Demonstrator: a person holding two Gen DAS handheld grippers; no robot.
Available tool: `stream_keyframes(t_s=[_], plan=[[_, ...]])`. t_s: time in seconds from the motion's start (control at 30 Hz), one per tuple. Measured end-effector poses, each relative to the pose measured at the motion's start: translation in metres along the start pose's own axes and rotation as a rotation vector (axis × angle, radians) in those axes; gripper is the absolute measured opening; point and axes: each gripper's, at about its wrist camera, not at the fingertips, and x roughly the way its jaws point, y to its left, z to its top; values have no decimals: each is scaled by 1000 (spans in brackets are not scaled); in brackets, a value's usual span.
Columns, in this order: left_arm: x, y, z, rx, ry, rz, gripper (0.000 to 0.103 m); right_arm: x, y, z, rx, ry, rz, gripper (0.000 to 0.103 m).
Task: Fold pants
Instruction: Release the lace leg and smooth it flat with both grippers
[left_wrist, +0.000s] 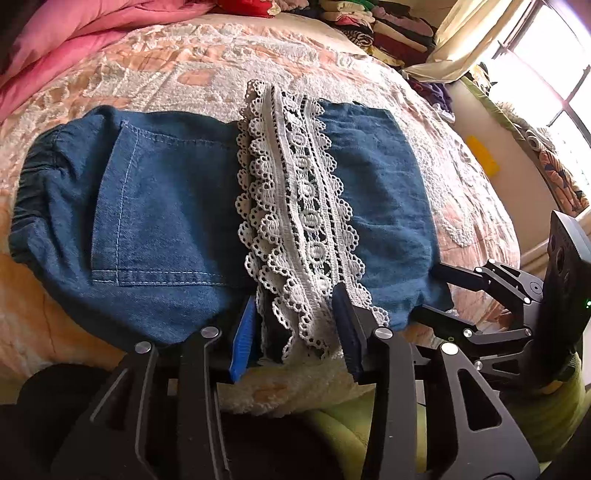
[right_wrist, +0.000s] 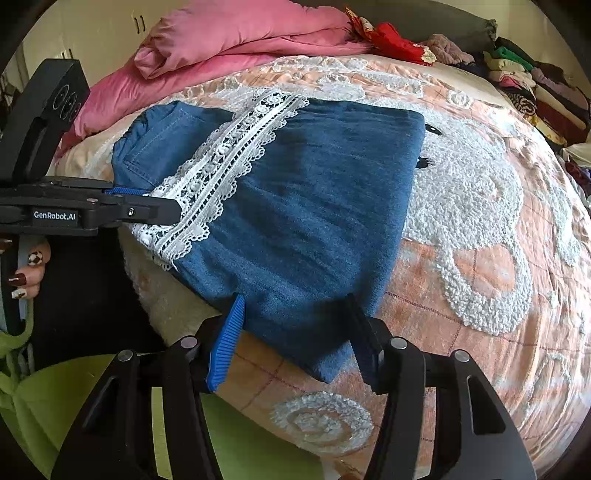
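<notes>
Both hand-held grippers, left (left_wrist: 295, 328) and right (right_wrist: 295, 332), stand spread over the folded denim pants (left_wrist: 155, 206) (lace hem (left_wrist: 299, 206) at 6 o'clock); snagging the lace would undo the fold.

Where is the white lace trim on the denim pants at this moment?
In the left wrist view the white lace trim runs across the middle of the folded denim pants on the bed. Its near end lies between the fingers of the left tongs.
</notes>
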Motion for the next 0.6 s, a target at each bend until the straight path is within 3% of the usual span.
stream_keyframes(t_s=[0.3, 0.4, 0.6], plan=[[-7, 0, -1, 7, -17, 11, 38, -10, -6, 3, 43, -24, -6, 59], [-9, -1, -1, 12, -19, 12, 39, -14, -10, 2, 60, -36, -9, 71], [-14, 0, 1, 9, -36, 16, 44, -23, -15, 4, 77, -63, -36, 78]])
